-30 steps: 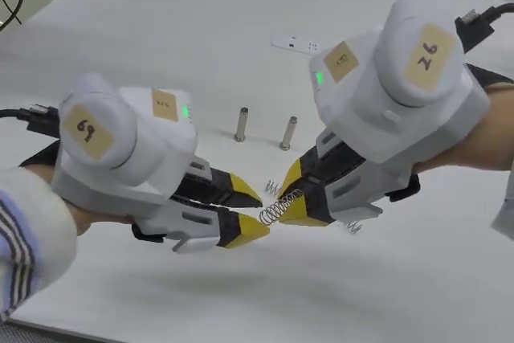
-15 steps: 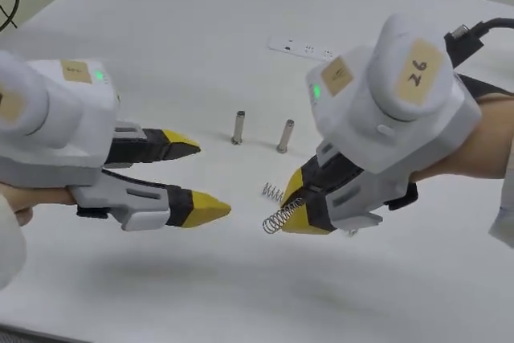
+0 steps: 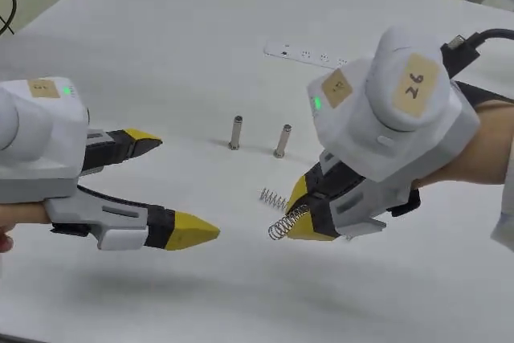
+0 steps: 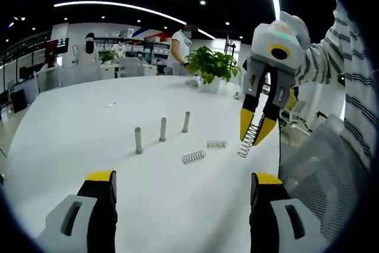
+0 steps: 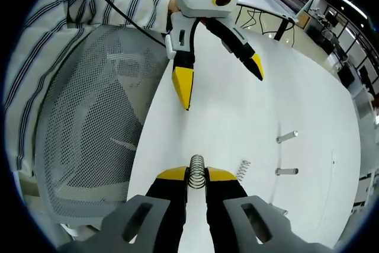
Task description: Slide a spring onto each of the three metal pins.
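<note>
Nearest, the left tool (image 3: 181, 186) hangs over the table (image 3: 201, 30) with its jaws spread wide and empty; in its own view they rise bare from the bottom edge. Across from it, the right tool (image 3: 299, 213) has its jaws pinched on a spring (image 3: 283, 223). It grips the spring near one end, so the rest of the coil sticks out past the yellow tips and slants down toward the table. The right gripper view shows that spring (image 5: 196, 169) end-on, clamped between the two tips, with the left tool (image 5: 222, 87) gaping beyond it. Just past the right tool, a second spring (image 3: 273, 198) lies flat on the table. The left gripper view shows two loose springs (image 4: 193, 157) lying near each other, apart from the pins. Farther on stand the pins (image 3: 236, 132), upright and bare: two in the head view, and three pins (image 4: 163, 129) in a row in the left gripper view. Beyond them a power strip (image 3: 309, 54) lies flat on the table. At the far edge in the left gripper view sits a plant (image 4: 210, 66)
</note>
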{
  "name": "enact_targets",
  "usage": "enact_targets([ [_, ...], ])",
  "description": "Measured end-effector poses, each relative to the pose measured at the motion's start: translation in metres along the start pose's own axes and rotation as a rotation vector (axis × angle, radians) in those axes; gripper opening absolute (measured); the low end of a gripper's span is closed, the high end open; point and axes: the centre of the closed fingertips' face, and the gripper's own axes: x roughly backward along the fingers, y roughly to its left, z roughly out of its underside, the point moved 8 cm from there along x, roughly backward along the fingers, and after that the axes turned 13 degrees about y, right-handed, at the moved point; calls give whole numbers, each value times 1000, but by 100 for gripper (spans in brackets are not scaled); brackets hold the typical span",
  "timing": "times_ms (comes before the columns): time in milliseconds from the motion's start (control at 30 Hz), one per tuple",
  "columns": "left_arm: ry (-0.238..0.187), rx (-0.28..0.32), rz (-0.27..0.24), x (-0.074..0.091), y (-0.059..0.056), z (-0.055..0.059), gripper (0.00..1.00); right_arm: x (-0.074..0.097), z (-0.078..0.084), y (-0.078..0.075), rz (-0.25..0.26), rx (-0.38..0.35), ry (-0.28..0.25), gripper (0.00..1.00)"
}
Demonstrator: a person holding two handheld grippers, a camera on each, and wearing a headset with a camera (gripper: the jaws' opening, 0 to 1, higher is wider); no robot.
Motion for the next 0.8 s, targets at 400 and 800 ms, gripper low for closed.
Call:
enact_targets([
  [400,52,2,-16,-5,4,6,98,5,4,-5,14,-13,19,8],
  [800,24,33,-42,1,7,2,98,17,5,-21,36,-17,40,8],
])
